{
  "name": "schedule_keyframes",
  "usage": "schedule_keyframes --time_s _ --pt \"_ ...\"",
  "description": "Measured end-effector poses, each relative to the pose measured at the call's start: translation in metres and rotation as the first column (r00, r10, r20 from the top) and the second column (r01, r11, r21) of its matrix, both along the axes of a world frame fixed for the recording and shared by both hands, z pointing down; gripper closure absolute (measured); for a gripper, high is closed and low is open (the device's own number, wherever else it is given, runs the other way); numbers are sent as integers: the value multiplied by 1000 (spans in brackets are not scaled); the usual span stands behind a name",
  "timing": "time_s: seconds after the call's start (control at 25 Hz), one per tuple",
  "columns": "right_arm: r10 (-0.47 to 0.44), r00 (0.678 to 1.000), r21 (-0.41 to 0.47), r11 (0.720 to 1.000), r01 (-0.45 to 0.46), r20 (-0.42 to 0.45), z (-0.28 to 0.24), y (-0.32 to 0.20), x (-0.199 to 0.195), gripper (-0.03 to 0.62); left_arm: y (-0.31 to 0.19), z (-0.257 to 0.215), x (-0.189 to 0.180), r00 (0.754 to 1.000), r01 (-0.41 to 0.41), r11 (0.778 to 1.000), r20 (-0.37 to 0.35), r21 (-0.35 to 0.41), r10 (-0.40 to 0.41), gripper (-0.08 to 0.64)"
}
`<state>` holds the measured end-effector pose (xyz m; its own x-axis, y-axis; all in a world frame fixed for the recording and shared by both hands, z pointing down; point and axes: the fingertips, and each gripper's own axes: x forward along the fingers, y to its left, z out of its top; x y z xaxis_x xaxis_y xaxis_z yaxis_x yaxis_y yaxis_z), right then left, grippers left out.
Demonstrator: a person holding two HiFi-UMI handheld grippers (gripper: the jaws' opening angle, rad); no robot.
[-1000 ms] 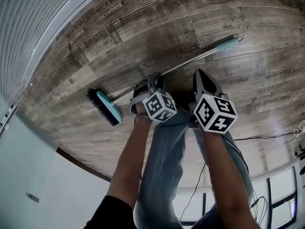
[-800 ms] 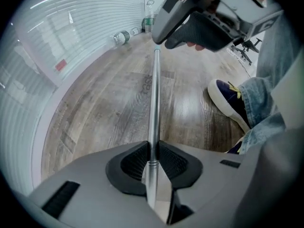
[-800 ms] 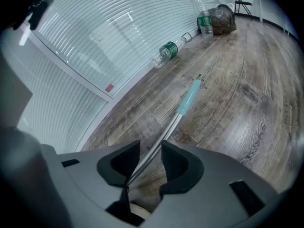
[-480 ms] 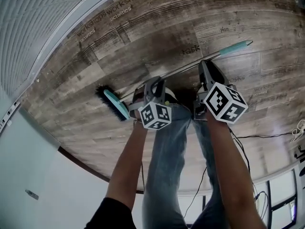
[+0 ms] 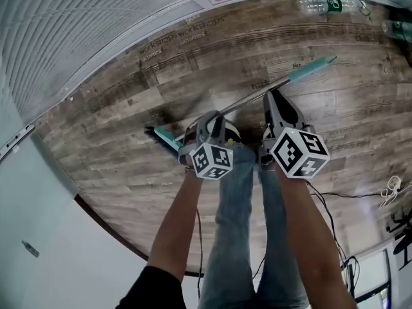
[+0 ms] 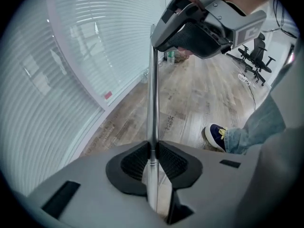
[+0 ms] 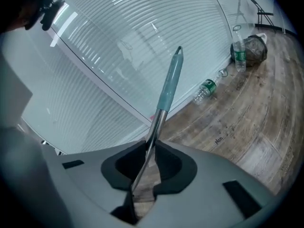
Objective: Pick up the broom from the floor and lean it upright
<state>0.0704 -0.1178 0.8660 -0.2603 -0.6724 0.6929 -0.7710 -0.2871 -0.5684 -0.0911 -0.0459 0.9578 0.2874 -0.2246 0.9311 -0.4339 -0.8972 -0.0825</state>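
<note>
item: broom (image 5: 251,98), long thin metal pole with a teal grip (image 5: 312,67) at one end and a teal-backed broom head (image 5: 166,138) with dark bristles at the other.
location: centre of the head view, running aslant from the head at left of centre up to the grip at upper right, over the wood-plank floor (image 5: 335,127).
attitude: tilted, not upright. the head looks clear of the boards, since a dark shadow lies apart from it, but this is a judgement.
left gripper (image 5: 209,118): jaws narrow, ribbed pads clamped on the bare pole, which runs straight up through them in the left gripper view. it sits nearer the head, probably to carry the heavier end.
right gripper (image 5: 270,98): jaws have just been closing. the pole crosses between them at a slant and the pad tips sit against its sides. it sits nearer the grip, the better end for steering the top.
reason for two holds: grips spaced along the pole let one end be raised against the other without the pole swinging.
stage: pick-up in hand, leaning not yet done.
likely support: wall of white blinds (image 5: 77,37) along the upper left, near the head end.
next move calls for: bringing the grip end high and the head down near the wall foot.
hazard: the smooth round pole may twist or slide in the pads.
also present: plastic bottles (image 7: 206,87) by the wall, a shoe (image 6: 216,137) on the floor.
</note>
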Motion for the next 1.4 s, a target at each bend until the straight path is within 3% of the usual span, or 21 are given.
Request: schedule_keyframes --time_s 0.28,0.48,0.64,0.84,1.04,1.24,1.32,1.4 --pt "-134 990 116 984 137 -33 -133 -30 -23 529 -31 -115 -14 999 53 996 -16 70 -52 474" --pt "-241 965 248 933 260 -106 -237 -60 -33 546 -64 -197 -9 990 133 981 -57 139 -126 474" --pt "-265 951 299 905 302 -158 -302 -84 -36 574 -87 -255 -8 972 226 960 -110 167 -210 474" --pt "-332 921 390 835 388 -206 -363 -122 -56 574 -119 -277 -6 949 286 948 -178 142 -259 472" --pt "-418 881 442 762 474 -224 -399 -149 -101 574 -149 -276 -20 944 299 949 -175 102 -279 472" --pt "-505 802 448 665 597 -319 -416 -153 -139 571 -179 -289 -42 932 325 941 -201 88 -303 472" --pt "-570 720 420 585 694 -395 -414 -143 -156 568 -188 -293 -45 921 345 935 -225 85 -319 472" --pt "-650 592 369 464 806 -476 -411 -130 -181 497 -196 -298 -46 909 362 928 -250 83 -333 472"
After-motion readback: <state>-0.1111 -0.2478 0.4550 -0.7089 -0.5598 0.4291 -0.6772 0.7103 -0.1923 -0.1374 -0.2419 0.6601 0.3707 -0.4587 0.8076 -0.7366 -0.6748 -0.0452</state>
